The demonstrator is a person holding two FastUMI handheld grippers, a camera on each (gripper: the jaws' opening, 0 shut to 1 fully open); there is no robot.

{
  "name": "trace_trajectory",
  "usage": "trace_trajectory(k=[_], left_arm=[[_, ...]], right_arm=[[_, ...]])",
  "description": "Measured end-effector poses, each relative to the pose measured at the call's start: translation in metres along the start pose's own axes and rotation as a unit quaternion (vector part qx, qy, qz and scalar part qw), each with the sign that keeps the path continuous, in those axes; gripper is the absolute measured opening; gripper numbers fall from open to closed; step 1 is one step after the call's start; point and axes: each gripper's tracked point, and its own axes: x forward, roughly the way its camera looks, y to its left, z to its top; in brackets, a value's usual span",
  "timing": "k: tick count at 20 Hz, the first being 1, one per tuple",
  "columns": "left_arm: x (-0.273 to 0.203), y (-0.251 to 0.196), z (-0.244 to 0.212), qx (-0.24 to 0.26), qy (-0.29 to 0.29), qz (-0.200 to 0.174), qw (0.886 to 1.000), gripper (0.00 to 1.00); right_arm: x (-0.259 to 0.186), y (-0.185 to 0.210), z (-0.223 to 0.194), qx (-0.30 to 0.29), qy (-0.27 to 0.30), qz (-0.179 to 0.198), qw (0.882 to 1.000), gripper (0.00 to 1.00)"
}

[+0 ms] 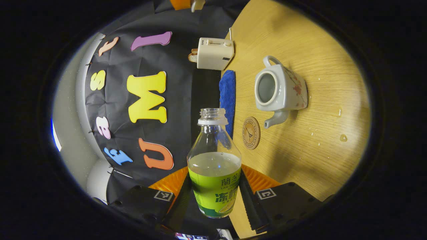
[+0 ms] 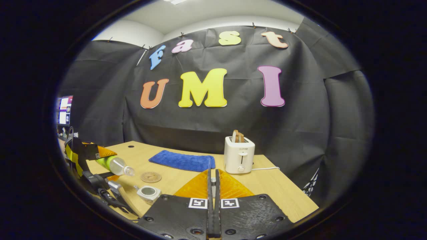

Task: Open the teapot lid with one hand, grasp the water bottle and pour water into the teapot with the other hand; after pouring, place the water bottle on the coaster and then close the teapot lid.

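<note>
Clear plastic water bottle with a green label sits clamped between my left gripper fingers in the left gripper view, its long axis running straight ahead of them, uncapped mouth pointing away. Ahead to the right, on the wooden table, are the lidless white ceramic teapot and, nearer, the round cork coaster.

In the right gripper view my right gripper has its fingers pressed together; whether they pinch anything I cannot tell. Far left, the bottle lies tilted, mouth down toward the teapot. Ahead stands a white toaster.
</note>
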Motion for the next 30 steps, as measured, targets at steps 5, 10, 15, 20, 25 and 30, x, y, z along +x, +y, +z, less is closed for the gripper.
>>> trace_trajectory(k=[5,10,15,20,25,30], left_arm=[[-0.002,0.003,0.018,0.076,-0.018,0.000,0.997,0.75],[0.000,0.007,0.028,0.144,-0.005,-0.011,0.990,0.75],[-0.005,0.005,0.028,0.203,0.007,-0.020,0.979,0.75],[-0.001,-0.003,0.025,0.208,0.015,-0.030,0.978,0.75],[0.004,-0.004,0.023,0.215,0.022,-0.035,0.976,0.75],[0.006,0.002,0.023,0.233,0.030,-0.031,0.971,0.75]], right_arm=[[0.002,-0.007,-0.003,-0.006,0.005,-0.012,1.000,0.00],[0.002,-0.011,-0.003,-0.014,0.005,-0.018,1.000,0.00],[-0.001,-0.011,0.001,-0.006,0.003,-0.013,1.000,0.00],[-0.004,-0.014,0.003,-0.003,0.000,-0.012,1.000,0.00],[-0.002,-0.014,0.002,-0.004,0.003,-0.012,1.000,0.00],[-0.002,-0.013,0.001,-0.005,0.004,-0.011,1.000,0.00]])
